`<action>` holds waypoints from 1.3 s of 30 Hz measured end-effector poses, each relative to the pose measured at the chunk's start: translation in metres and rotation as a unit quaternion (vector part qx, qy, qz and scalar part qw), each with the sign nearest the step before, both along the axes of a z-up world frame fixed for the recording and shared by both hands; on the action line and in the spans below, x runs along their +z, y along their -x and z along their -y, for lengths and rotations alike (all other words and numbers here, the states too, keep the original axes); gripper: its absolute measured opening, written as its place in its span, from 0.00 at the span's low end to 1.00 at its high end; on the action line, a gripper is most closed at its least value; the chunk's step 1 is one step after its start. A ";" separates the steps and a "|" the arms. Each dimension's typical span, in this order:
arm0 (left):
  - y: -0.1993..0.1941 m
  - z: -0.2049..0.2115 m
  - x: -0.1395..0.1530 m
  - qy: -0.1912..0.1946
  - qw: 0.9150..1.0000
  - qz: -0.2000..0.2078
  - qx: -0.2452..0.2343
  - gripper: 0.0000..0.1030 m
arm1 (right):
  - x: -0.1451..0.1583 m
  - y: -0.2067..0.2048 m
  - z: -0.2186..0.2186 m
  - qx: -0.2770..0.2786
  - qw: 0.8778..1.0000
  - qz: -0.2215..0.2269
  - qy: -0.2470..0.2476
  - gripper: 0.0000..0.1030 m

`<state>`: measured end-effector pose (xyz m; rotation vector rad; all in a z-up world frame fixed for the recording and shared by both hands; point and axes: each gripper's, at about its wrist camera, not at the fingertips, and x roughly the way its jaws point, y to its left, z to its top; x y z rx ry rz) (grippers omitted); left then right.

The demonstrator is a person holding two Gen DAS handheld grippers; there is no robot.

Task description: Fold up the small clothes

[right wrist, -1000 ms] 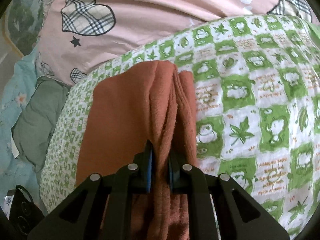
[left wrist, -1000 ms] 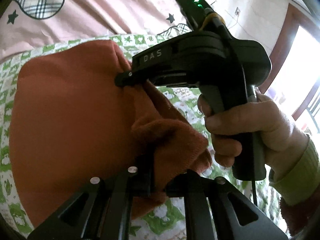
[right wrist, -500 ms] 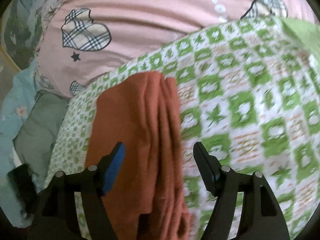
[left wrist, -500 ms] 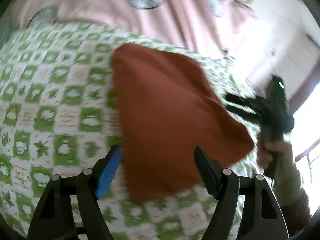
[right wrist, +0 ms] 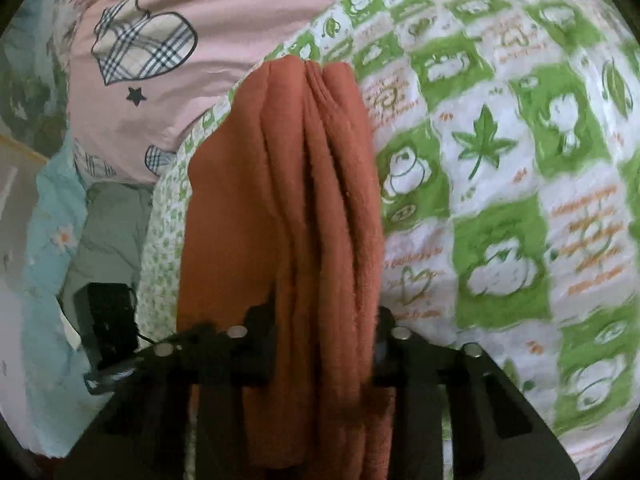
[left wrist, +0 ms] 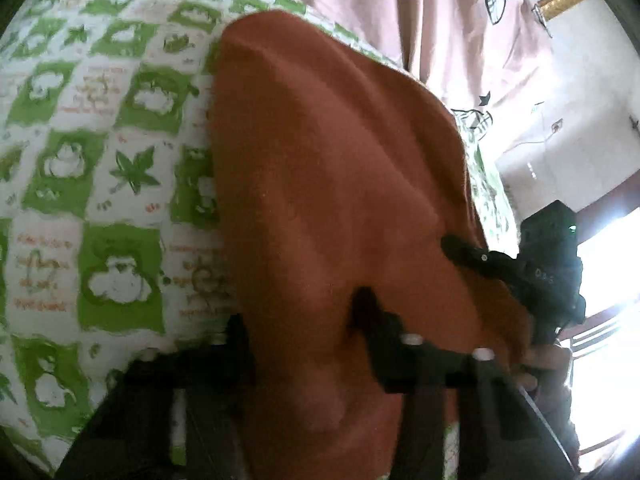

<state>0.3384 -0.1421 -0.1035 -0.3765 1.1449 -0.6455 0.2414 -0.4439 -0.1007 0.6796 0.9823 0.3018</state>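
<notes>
— Rust-orange cloth (left wrist: 336,200), folded, is my landmark. Where does it lie from your side?

— On the green-and-white checked bedspread (left wrist: 96,184), and I see it in both wrist views. Left of the cloth in the left wrist view there is only bedspread with leaf and frog squares. My left gripper (left wrist: 304,328) sits at the cloth's near edge, its jaws having just been closing, with the cloth bunched between them. The picture is blurred, but both fingers seem to press into the fabric.

— And further right?

— At the cloth's right edge my right gripper (left wrist: 520,272) reaches in, with a hand (left wrist: 548,364) below it. Behind the cloth hangs a pink sheet (left wrist: 440,20).

— What does the right wrist view give?

— Left of the cloth, a pink sheet with a plaid heart (right wrist: 144,40) and a pale blue floral quilt (right wrist: 52,220). Then the cloth itself (right wrist: 312,200), its stacked fold edges running away from me. My right gripper (right wrist: 324,328) straddles those folds; its jaws have just been closing, and both fingers touch the fabric. Right of the cloth, bedspread (right wrist: 500,160) again.
</notes>
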 end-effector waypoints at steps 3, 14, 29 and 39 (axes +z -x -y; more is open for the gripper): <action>0.011 -0.013 0.023 0.018 0.999 0.027 0.000 0.21 | 0.021 0.011 -0.020 0.009 1.000 0.026 -0.008 0.23; 0.124 -0.156 0.094 -0.023 0.993 0.093 0.075 0.20 | 0.031 0.040 -0.171 0.131 0.985 0.081 -0.070 0.22; 0.163 -0.249 0.024 0.014 0.992 -0.004 0.126 0.42 | -0.020 0.057 -0.227 0.150 0.988 0.019 -0.023 0.22; 0.101 -0.285 0.032 0.032 0.984 0.004 0.176 0.60 | 0.008 0.076 -0.208 0.112 0.993 0.043 -0.009 0.42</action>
